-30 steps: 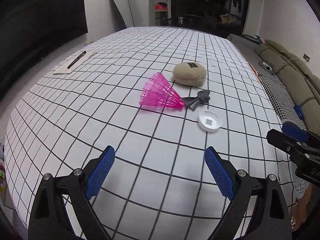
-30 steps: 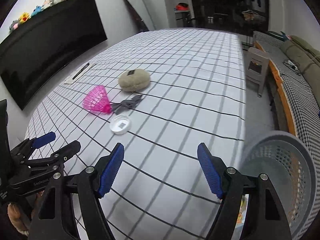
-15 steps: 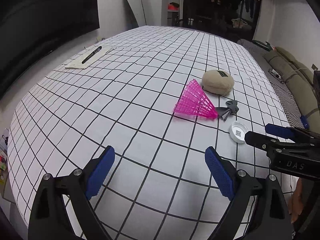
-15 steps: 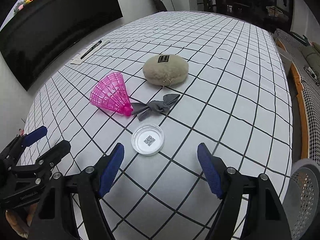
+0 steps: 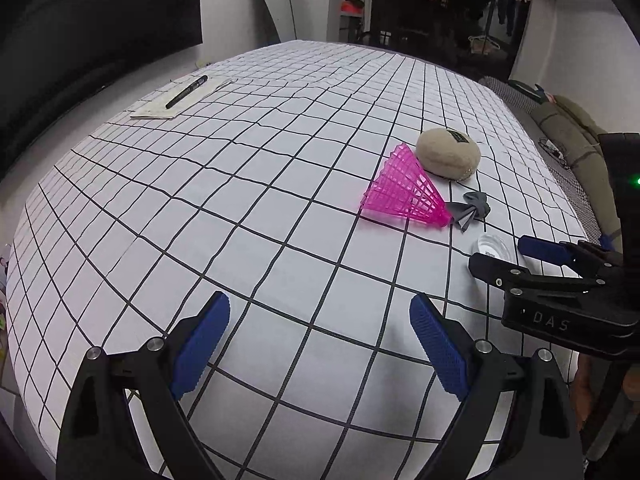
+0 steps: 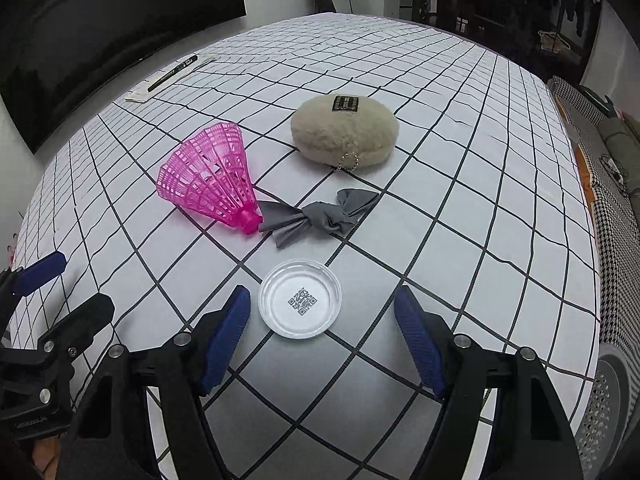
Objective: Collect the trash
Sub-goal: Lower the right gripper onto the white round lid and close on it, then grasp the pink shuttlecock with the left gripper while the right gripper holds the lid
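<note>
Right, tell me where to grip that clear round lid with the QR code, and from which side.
Grip the clear lid by its raised rim, one pad on each opposite edge, coming down from above. It lies flat and shallow on the checked cloth, so nothing else on it offers a hold. The right gripper, open, already stands just in front of it; the grey fabric bow beyond lies clear.

We see the right gripper [image 6: 322,330] with jaws apart, the clear lid [image 6: 300,299] lying between the blue pads, untouched. Beyond it on the grid cloth [image 6: 460,200]: grey bow [image 6: 320,216], pink shuttlecock [image 6: 210,178] tip against it, fuzzy pouch [image 6: 344,130] further back. Left gripper [image 6: 60,284] at left edge, basket [image 6: 612,404] at right.
</note>
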Demonstrator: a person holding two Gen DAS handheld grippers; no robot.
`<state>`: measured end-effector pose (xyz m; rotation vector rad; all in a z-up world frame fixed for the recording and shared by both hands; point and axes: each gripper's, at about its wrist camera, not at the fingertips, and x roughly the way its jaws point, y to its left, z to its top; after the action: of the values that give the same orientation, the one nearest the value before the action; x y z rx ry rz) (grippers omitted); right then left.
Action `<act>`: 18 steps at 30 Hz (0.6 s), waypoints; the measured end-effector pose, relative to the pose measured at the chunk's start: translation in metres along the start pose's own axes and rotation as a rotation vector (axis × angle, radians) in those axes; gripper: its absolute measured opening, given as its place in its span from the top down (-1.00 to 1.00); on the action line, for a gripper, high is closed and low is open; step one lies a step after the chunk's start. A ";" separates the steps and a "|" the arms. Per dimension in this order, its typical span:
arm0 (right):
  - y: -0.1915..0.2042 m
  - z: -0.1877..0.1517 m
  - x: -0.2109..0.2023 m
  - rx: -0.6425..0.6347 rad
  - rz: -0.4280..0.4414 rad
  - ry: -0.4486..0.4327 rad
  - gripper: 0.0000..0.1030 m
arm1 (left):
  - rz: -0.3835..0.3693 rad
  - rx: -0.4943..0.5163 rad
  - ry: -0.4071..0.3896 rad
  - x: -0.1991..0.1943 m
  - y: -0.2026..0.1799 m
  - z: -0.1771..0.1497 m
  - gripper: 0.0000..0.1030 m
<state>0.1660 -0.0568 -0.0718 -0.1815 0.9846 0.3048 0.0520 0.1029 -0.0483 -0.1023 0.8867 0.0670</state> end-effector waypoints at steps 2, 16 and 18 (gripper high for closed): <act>0.003 -0.001 -0.001 -0.021 -0.015 -0.010 -0.30 | 0.000 -0.001 0.002 0.000 0.001 -0.001 -0.74; -0.003 -0.010 -0.019 0.008 0.030 -0.040 0.24 | -0.010 -0.002 0.007 0.001 -0.007 0.008 -0.74; -0.008 -0.014 -0.026 0.024 0.019 -0.056 0.24 | -0.011 -0.002 0.002 0.003 -0.010 0.012 -0.74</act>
<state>0.1441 -0.0726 -0.0574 -0.1415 0.9350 0.3134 0.0643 0.0943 -0.0423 -0.1097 0.8884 0.0574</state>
